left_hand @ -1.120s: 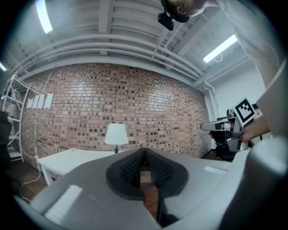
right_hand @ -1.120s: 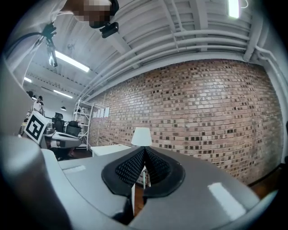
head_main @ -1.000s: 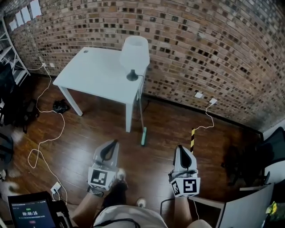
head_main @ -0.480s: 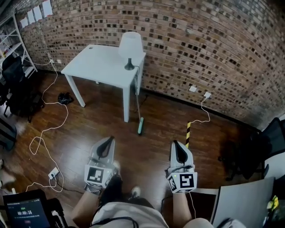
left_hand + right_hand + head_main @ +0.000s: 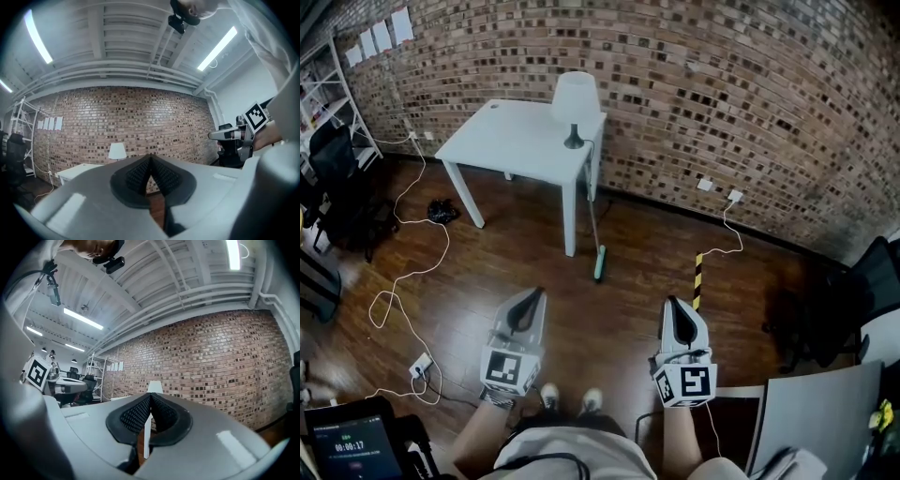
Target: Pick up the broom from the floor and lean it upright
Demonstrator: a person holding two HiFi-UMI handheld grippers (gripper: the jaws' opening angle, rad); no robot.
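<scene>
The broom [image 5: 599, 263] stands upright, its thin handle leaning against the right front corner of the white table [image 5: 517, 141] and its green head resting on the wooden floor. Both grippers are held level well short of it, over the floor in front of the person. My left gripper [image 5: 533, 296] is shut with nothing between its pads [image 5: 150, 157]. My right gripper [image 5: 674, 305] is also shut and empty, its dark pads meeting at the tip [image 5: 150, 394]. The broom does not show clearly in either gripper view.
A white lamp [image 5: 575, 97] stands on the table by the brick wall. White cables [image 5: 405, 281] and a power strip [image 5: 420, 367] lie on the floor at left. A black-and-yellow striped bar [image 5: 700, 280] lies right of the broom. Office chairs [image 5: 337, 187] and a grey board [image 5: 811, 422] flank the floor.
The person has stepped back from the table, so table, lamp and broom sit farther off. Both grippers moved back with the person and stayed shut; the broom has kept leaning.
</scene>
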